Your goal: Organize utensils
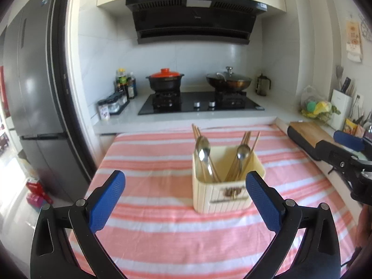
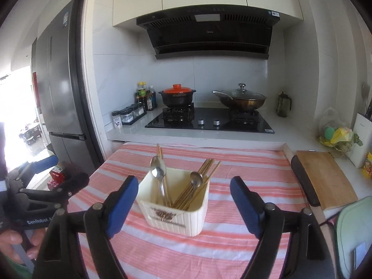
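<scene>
Both grippers, left gripper [image 1: 186, 197] and right gripper [image 2: 183, 203], gape empty; spoons [image 1: 202, 150] look light, stiff, slippery—best gripped mid-handle above the holder [image 1: 223, 193].

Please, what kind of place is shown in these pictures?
Most likely a home kitchen: a gas hob with a range hood above it, a tall fridge beside it, and a cream utensil holder with spoons and chopsticks on a striped cloth.

Around the cream utensil holder [image 1: 220, 183] the striped bench [image 1: 148, 232] lay bare on every side — only the chopsticks [image 2: 204, 174] and spoons [image 2: 158, 169] sticking up blocked a way in from above.
</scene>
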